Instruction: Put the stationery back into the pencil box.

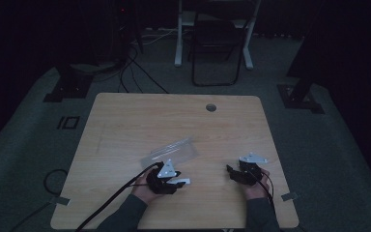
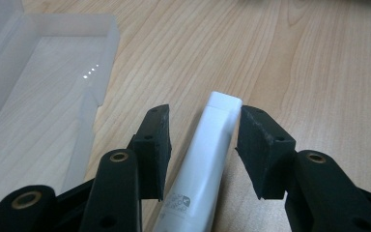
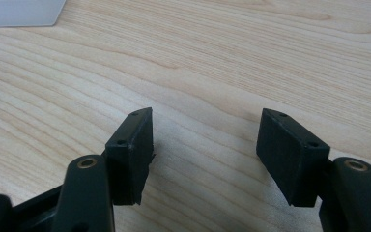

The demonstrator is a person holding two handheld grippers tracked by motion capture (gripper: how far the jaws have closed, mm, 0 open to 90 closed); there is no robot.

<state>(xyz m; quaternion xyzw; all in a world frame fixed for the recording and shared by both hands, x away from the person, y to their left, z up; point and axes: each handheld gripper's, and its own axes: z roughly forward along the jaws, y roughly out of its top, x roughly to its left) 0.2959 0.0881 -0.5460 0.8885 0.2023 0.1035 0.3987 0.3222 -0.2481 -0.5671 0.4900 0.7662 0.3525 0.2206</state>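
- The left gripper (image 2: 204, 145) has its jaws partly apart with a white bar-shaped object (image 2: 207, 159) lying between them; the right pad (image 2: 263, 150) touches or nearly touches the bar's far corner, while a gap shows between the bar and the left pad (image 2: 155, 150), so I cannot tell whether it is truly gripped.
- No earlier picture to go by, so only the present spacing of those jaws can be told.
- The bar's long axis runs along the gripper's own line, its square white end pointing away from the hand and a printed label near the hand's end.
- In the high view the left gripper (image 1: 166, 178) sits near the table's front edge, the bar (image 1: 179, 181) pointing out to the right, towards the right gripper (image 1: 241, 173).
- Just beyond and left of it lies a clear plastic case (image 1: 170, 151), open, its shallow wall (image 2: 96, 72) close beside the left jaw.
- The right gripper (image 3: 205, 154) stands wide with bare wood between the jaws.
- The wooden table (image 1: 125, 121) is open across its far half up to the round cable hole (image 1: 211, 107); between the two grippers there is free wood.
- The right gripper is near the table's right edge and front edge.
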